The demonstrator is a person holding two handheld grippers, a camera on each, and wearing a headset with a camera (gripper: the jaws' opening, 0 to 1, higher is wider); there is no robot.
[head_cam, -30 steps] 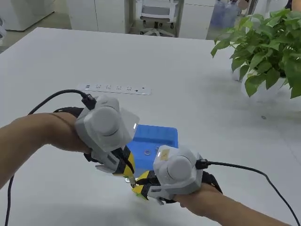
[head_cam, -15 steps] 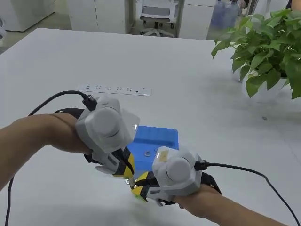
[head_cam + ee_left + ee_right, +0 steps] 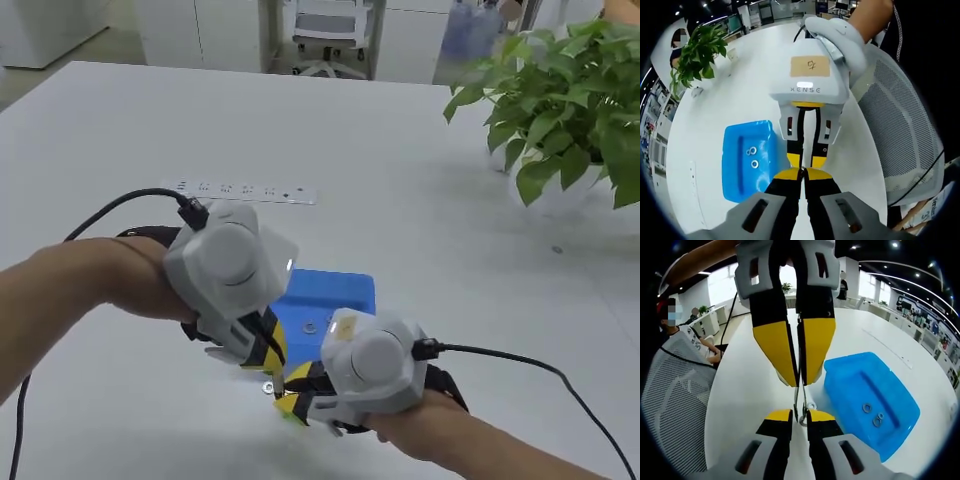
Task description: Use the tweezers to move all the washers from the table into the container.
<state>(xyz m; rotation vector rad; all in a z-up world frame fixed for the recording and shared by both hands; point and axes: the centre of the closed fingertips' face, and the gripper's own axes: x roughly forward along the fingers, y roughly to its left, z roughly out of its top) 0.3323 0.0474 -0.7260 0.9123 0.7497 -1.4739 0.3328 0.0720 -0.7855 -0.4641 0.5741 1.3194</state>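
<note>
Inspection of the tool: the tweezers are being held at both ends. The left gripper is clenching their upper legs between its yellow jaws, and the right gripper is closing on the same legs down by the points. The two grippers are facing each other nose to nose. The tweezers' long axis is running straight from one pair of jaws to the other, points toward the table.

Governing relation: the loose washer is lying flat on the table just beside the points, on the side facing the blue container. It is sitting between the points and the container's near wall and is not yet gripped. The right gripper is the nearer of the two to it. In my judgement the pick is calling for a small sideways shift of the points toward the container, not a reach.

Count:
- Tweezers: one.
- Container: one.
- Washers on the table: one.
- Washers resting on the container's floor: three, one apart and two close together.

On that count the task is nearing its end.
</note>
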